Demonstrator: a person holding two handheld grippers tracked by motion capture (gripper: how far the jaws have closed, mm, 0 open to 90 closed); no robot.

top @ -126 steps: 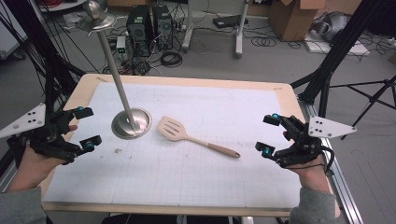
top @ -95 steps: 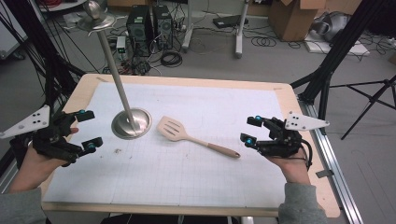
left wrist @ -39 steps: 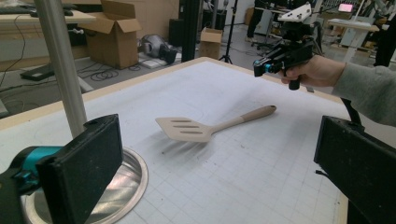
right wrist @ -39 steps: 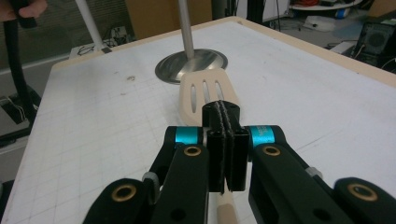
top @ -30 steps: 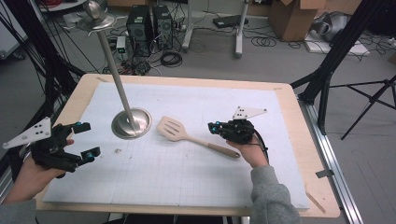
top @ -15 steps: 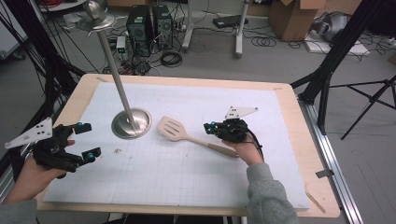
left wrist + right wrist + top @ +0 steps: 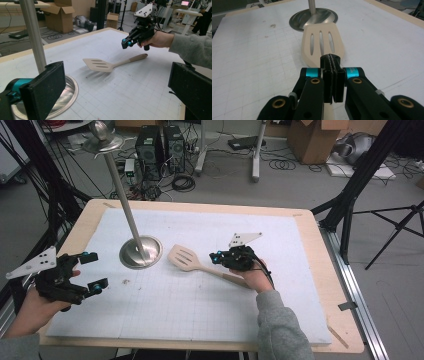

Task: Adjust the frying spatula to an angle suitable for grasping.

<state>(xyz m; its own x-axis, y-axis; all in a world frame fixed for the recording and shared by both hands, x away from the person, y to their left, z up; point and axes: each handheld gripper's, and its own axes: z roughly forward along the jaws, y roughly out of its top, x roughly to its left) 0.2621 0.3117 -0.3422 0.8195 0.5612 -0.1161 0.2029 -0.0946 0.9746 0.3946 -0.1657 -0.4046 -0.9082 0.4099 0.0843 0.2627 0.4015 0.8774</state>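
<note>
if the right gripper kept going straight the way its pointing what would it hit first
Probably the slotted head of the spatula: the right gripper, jaws pressed together, points along the handle toward it. Beyond lies the round metal base of the stand. The gripper's height above the spatula is hard to judge, so it might pass over the head.

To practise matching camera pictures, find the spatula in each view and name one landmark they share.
High view: the spatula lies mid-table, just right of the round metal base.
Left gripper view: spatula at centre, below the right gripper.
Right gripper view: spatula at upper centre, beyond the closed fingers.
Shared landmark: the round metal base.
</note>
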